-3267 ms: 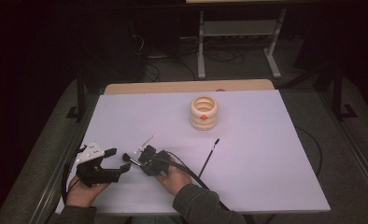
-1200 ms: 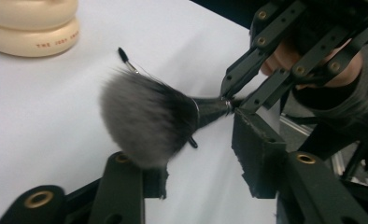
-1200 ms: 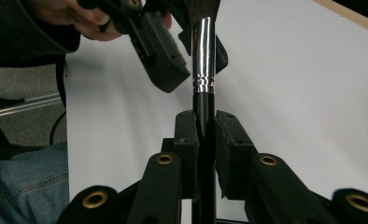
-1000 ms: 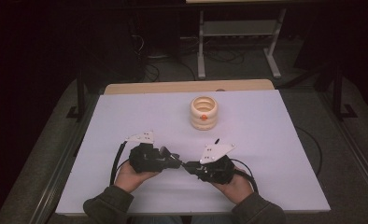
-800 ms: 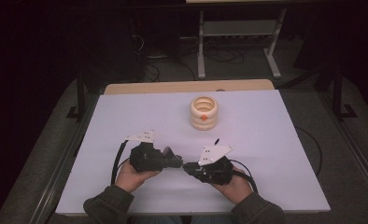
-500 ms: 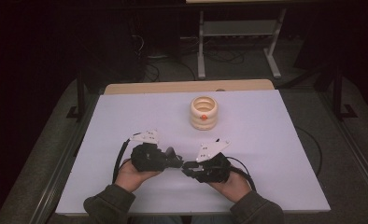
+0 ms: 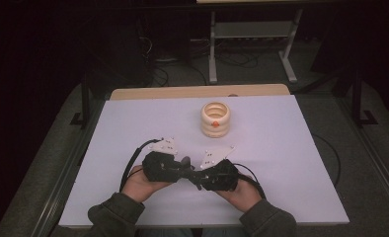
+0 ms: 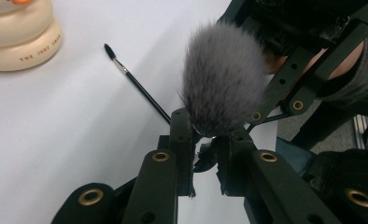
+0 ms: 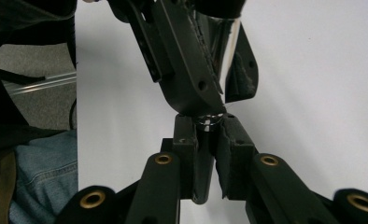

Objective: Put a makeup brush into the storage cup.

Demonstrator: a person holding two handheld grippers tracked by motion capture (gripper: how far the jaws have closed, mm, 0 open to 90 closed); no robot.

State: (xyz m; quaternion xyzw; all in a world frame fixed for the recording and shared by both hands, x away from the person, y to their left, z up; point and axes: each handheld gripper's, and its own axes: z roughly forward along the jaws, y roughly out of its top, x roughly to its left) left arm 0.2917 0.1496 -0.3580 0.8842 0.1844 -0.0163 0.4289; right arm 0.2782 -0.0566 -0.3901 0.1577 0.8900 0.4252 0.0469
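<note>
Currently your left gripper [image 8: 205, 140] clamps the metal neck of a fluffy grey makeup brush [image 8: 222, 79], with the bristles projecting just beyond its jaw tips. Your right gripper [image 9: 205, 126] grips the handle end of the same brush, and its jaws meet the left gripper's jaws tip to tip. Both grippers sit together over the white table [image 7: 281, 148]. Beyond the left gripper, a thin black brush [image 8: 135, 84] lies flat, near a cream ringed holder [image 8: 18, 37].
</note>
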